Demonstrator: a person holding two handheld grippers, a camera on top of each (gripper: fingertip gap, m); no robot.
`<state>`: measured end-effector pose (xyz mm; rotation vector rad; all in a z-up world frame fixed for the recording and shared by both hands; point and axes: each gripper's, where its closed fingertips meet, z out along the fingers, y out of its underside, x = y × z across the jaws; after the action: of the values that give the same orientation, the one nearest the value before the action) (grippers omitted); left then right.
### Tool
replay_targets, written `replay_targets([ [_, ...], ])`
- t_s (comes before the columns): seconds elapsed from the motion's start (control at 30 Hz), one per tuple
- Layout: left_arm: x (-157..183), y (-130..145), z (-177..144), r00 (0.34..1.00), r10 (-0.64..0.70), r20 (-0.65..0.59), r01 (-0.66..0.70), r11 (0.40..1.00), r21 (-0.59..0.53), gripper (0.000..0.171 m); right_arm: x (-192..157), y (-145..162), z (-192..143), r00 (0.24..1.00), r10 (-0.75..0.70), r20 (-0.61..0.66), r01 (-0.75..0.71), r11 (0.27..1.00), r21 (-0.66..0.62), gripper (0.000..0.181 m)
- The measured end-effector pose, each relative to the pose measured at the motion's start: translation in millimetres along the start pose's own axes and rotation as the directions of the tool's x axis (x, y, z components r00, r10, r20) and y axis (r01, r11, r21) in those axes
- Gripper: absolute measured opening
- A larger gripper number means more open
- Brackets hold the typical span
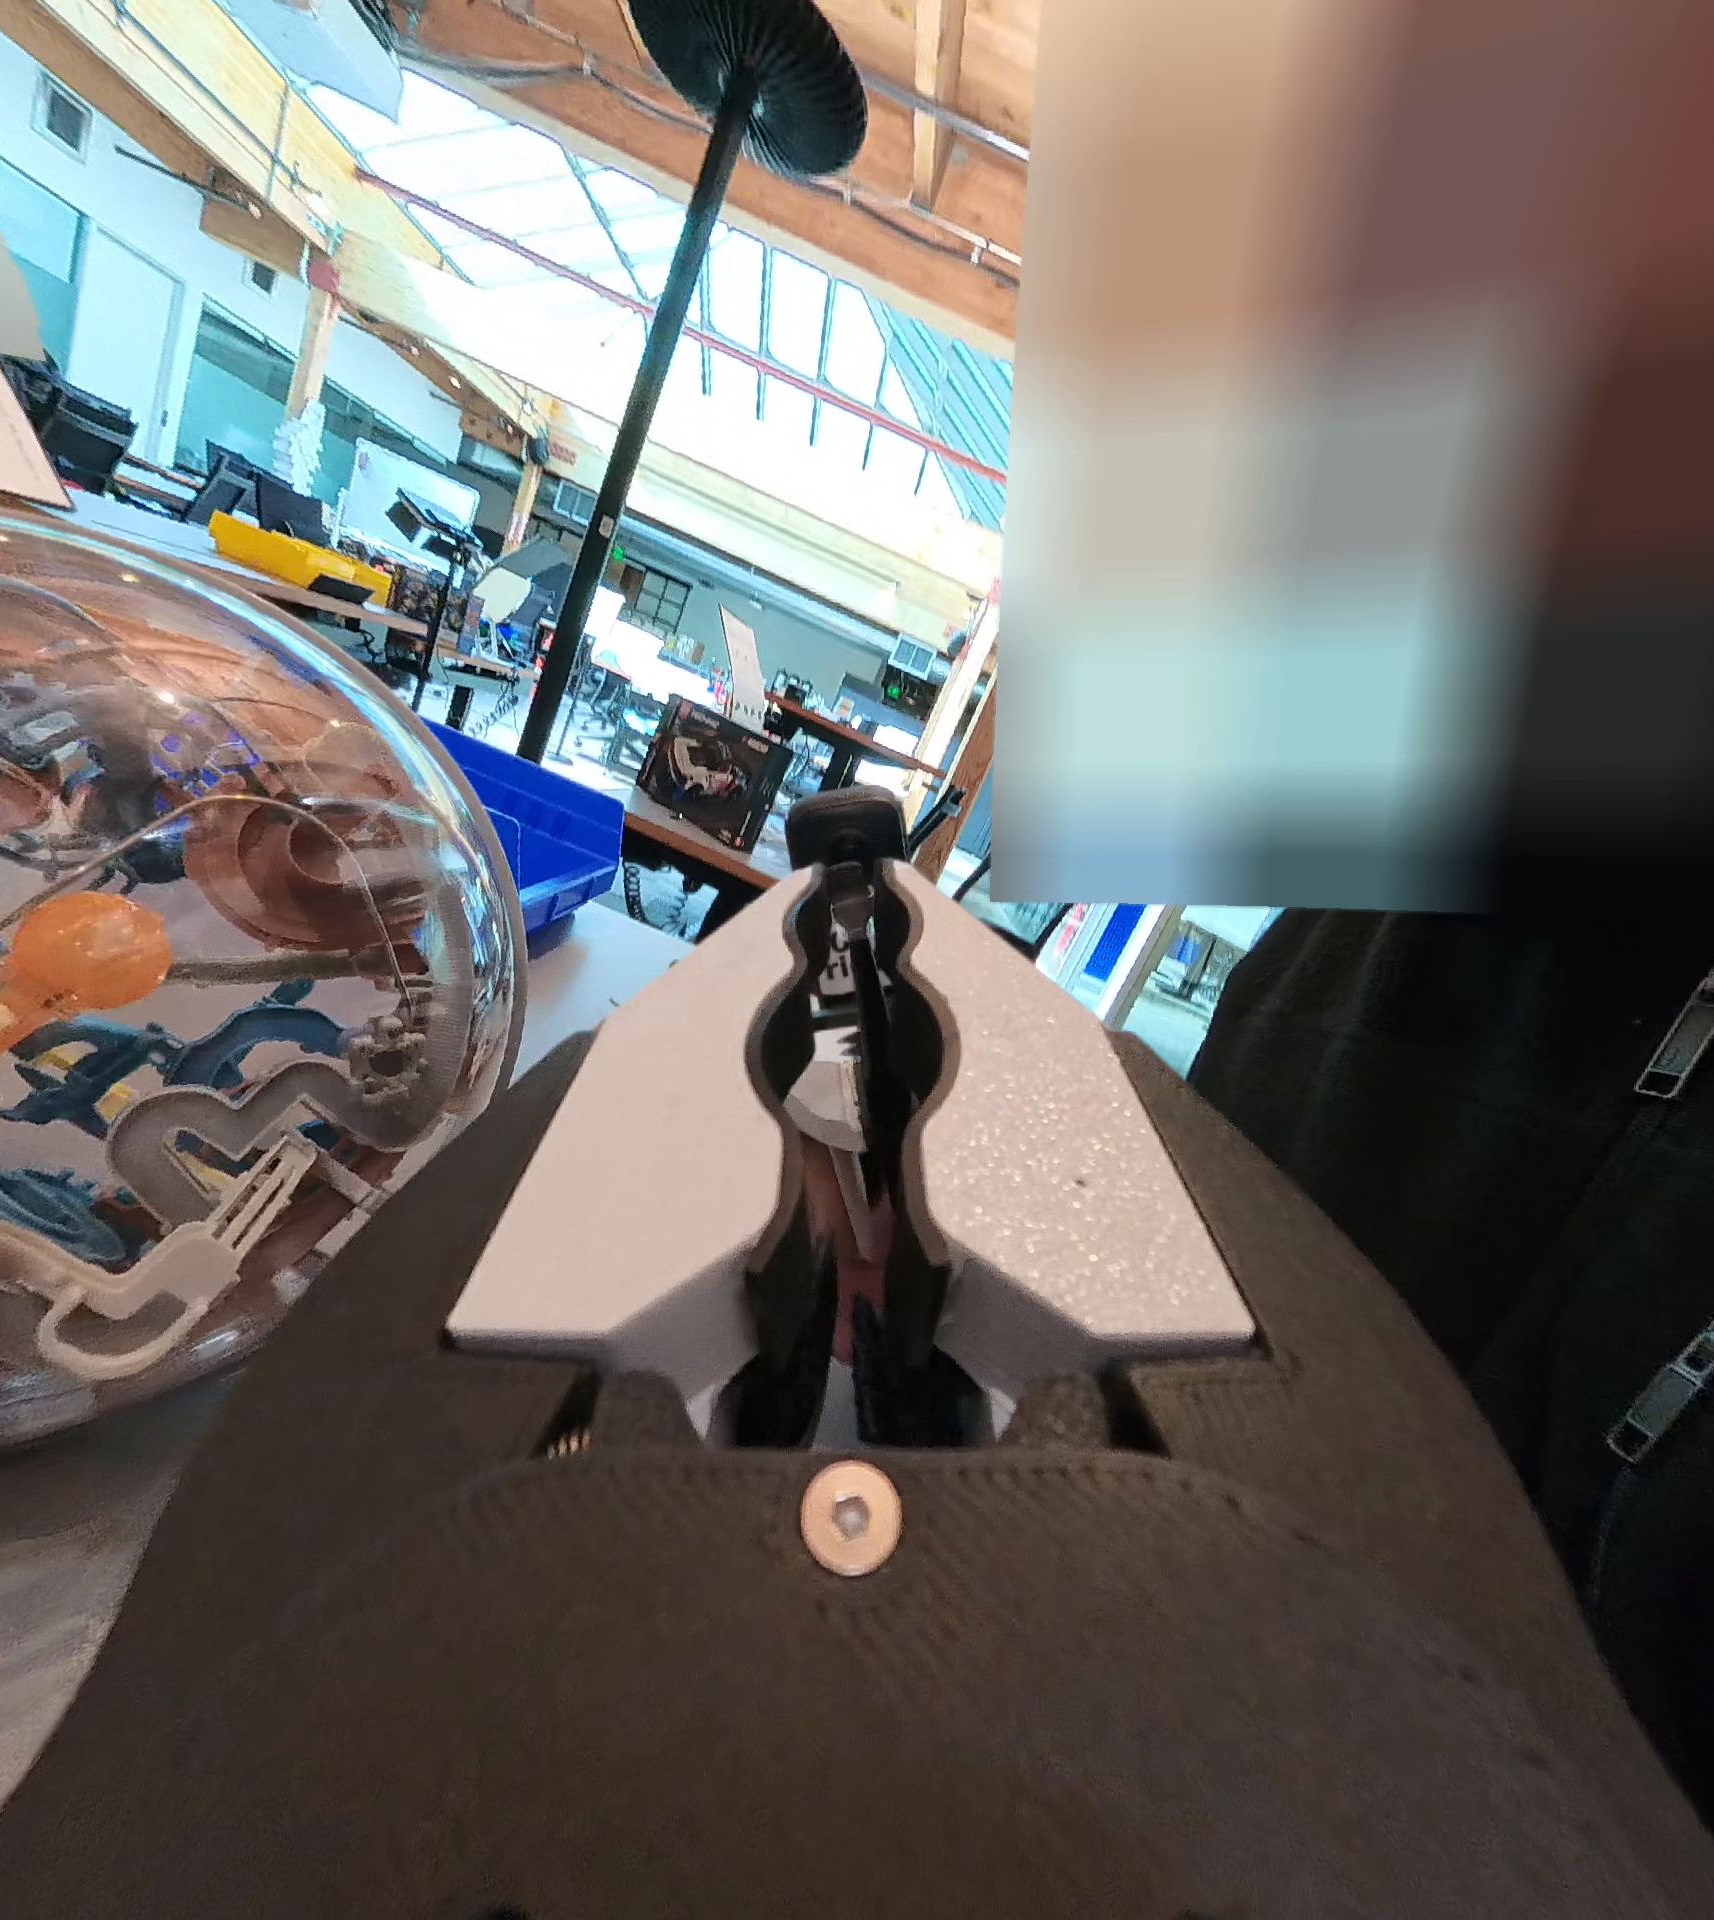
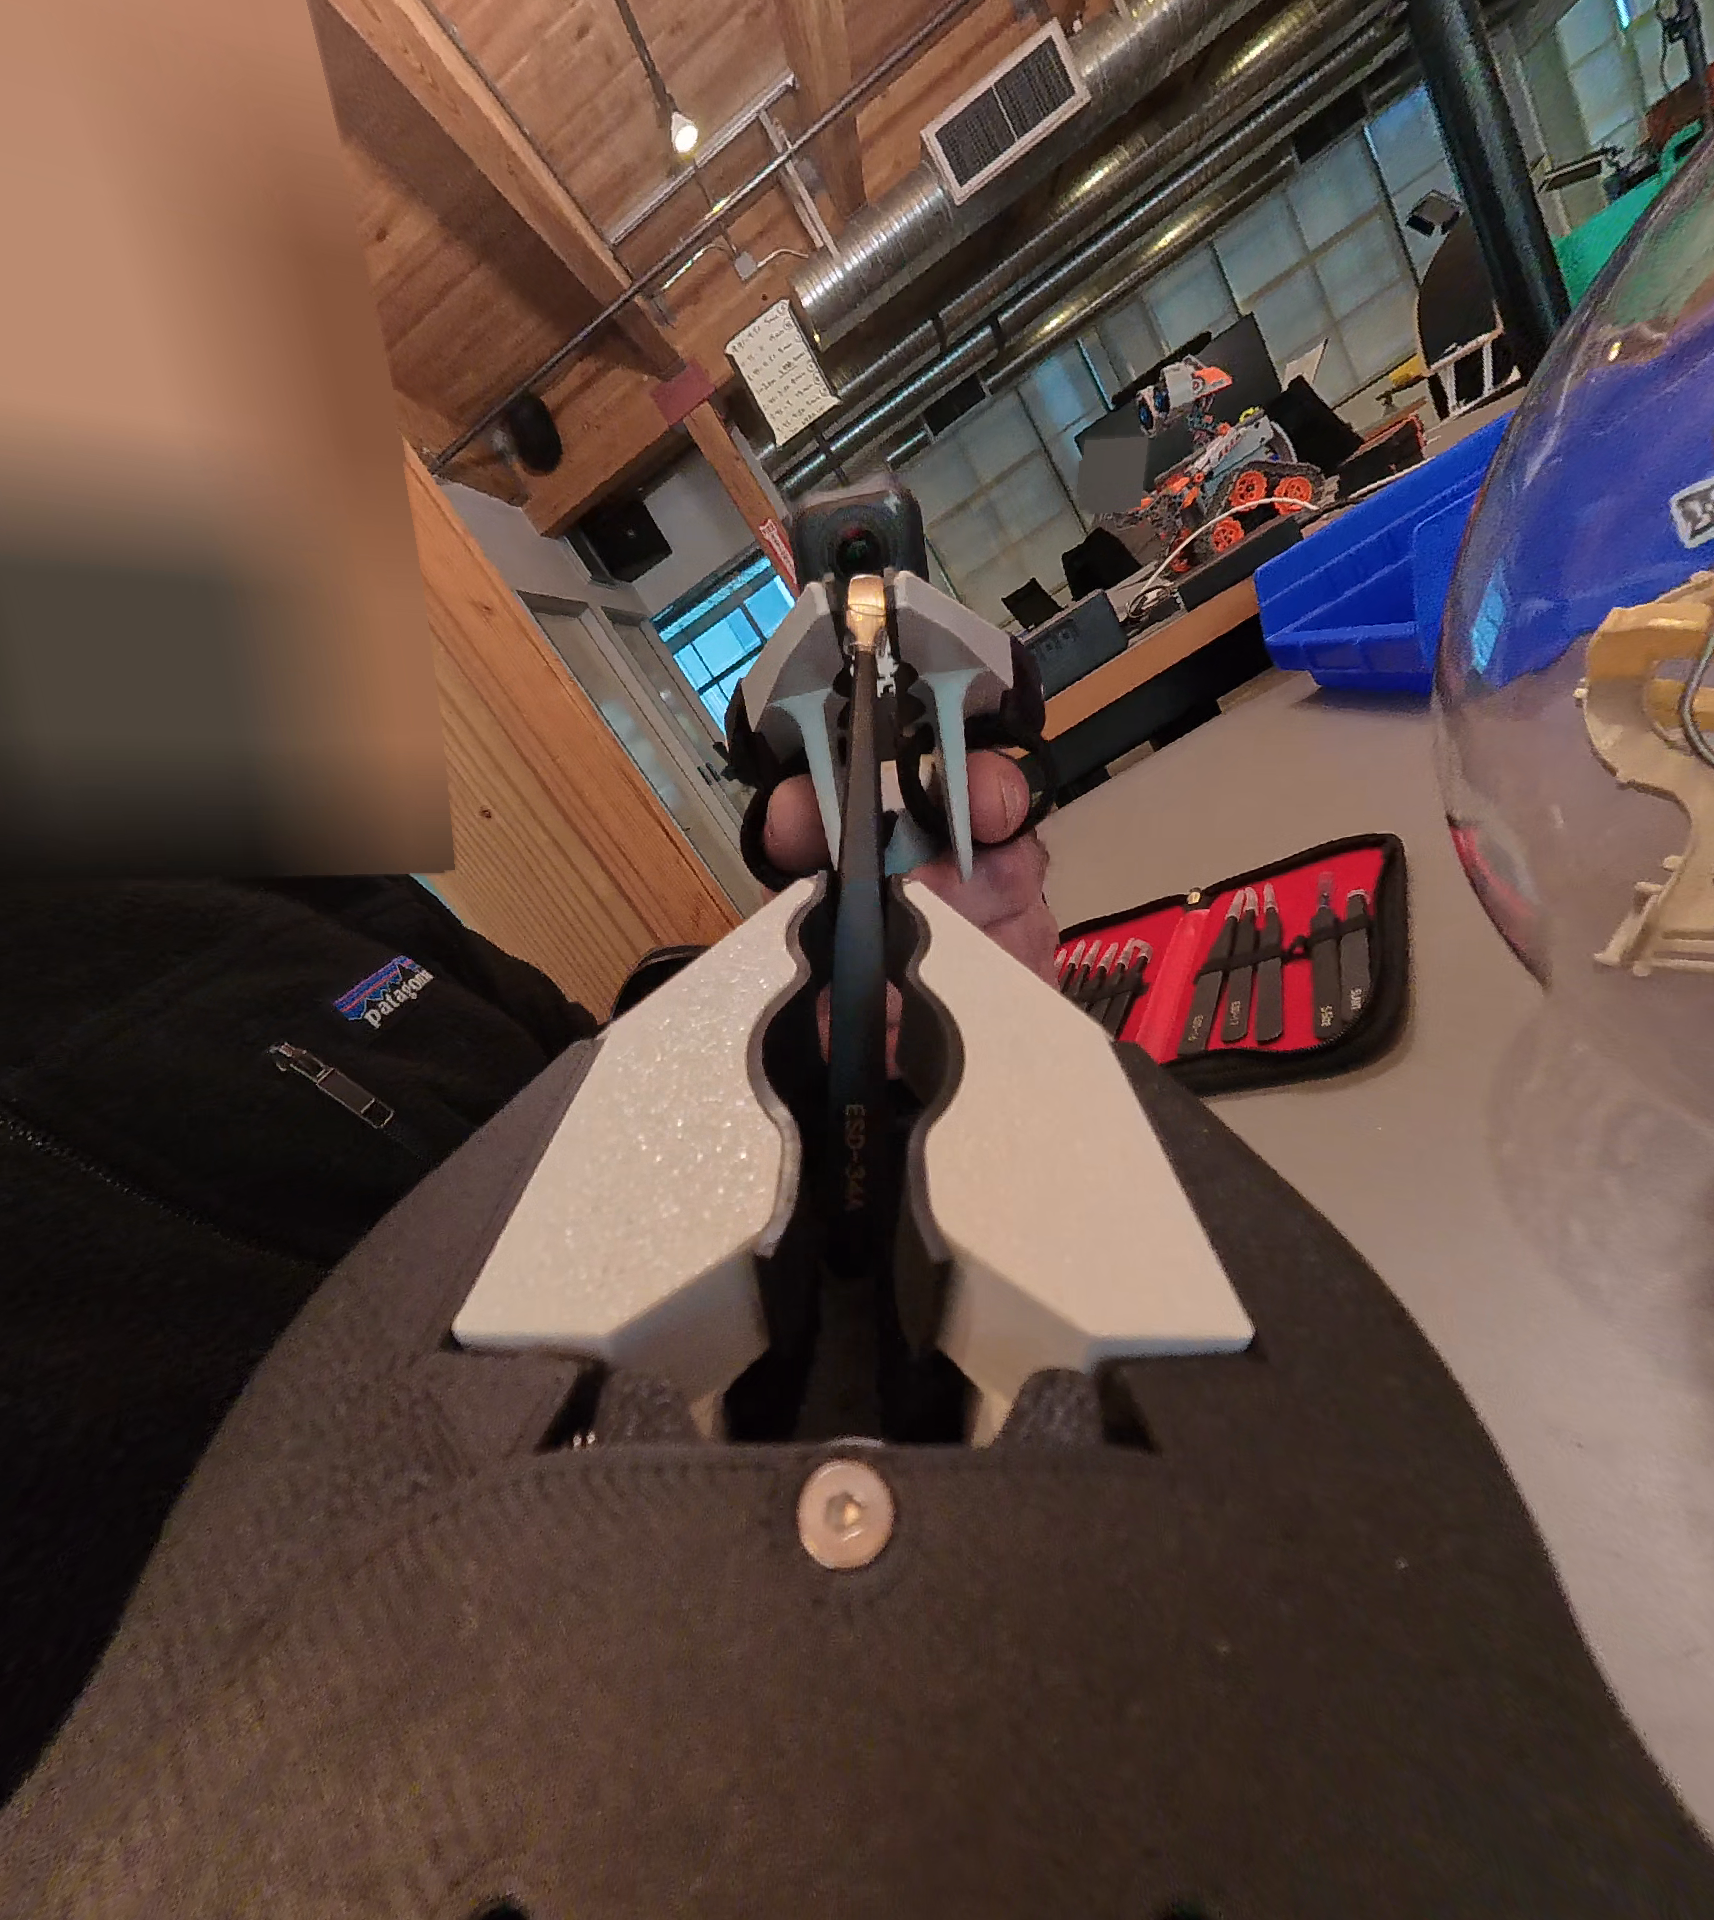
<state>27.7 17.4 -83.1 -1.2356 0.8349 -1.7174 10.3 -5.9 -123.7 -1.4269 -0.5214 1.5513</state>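
Right up close: right gripper [image 2: 858, 899], matte black printed body, grainy pale grey fingers with wavy inner edges, closed tight on black ESD tweezers [image 2: 858, 997]. Slim, flat, dark, pointing straight ahead along the fingers, raised above the desk's near edge. Ends in a bare silvery tip, tucked between the fingertips of the left gripper [image 1: 848, 883], which faces back this way. Same build there: grey wedges pressed together on that thin black strip, only a narrow scalloped slot between. Gripped from behind by a hand [image 2: 998, 800], fingers through black loops.

Just behind, filling the near side: black fleece jacket [image 2: 105, 1143] with metal zip pulls.

On the grey desk [image 2: 1300, 758], beside both grippers: big clear plastic maze sphere [image 1: 157, 935], glossy and full of reflections, with beige, blue and grey tracks and an orange translucent ball inside. Blocks much of the desk on that side in each view. Near it, lying flat and unzipped: black tweezer case [image 2: 1248, 966] with red lining, more black tweezers in rows.

Farther along the desk: blue plastic bin [image 1: 541, 831]. Beyond, a black pole [image 1: 645, 416] with a ribbed round head, and a toy tracked robot [image 2: 1206, 468] with orange wheels.
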Motion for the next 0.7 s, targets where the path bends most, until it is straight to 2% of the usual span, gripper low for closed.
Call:
replay_targets([
  [0.23, -3, -2, -2, 0.998, 0.022, 0.050, -0.025, 0.998, 0.062, 0.005, 3, -4, 0, 0.994, -0.076, -0.080, 0.076, 0.997, 0.000, 0.005],
  [0.43, -4, -1, -2, 0.994, 0.042, 0.100, -0.051, 0.995, 0.086, 0.005, 11, -1, 2, 0.940, -0.257, -0.225, 0.240, 0.965, -0.101, 0.005],
  [0.57, -12, 3, -1, 0.986, 0.029, 0.162, -0.044, 0.995, 0.088, 0.005, 25, -3, -7, 0.772, -0.516, -0.370, 0.439, 0.855, -0.275, 0.005],
  [0.7, -23, 9, 5, 0.974, -0.009, 0.228, -0.014, 0.995, 0.100, 0.003, 38, -11, -22, 0.527, -0.723, -0.447, 0.566, 0.690, -0.450, 0.005],
])
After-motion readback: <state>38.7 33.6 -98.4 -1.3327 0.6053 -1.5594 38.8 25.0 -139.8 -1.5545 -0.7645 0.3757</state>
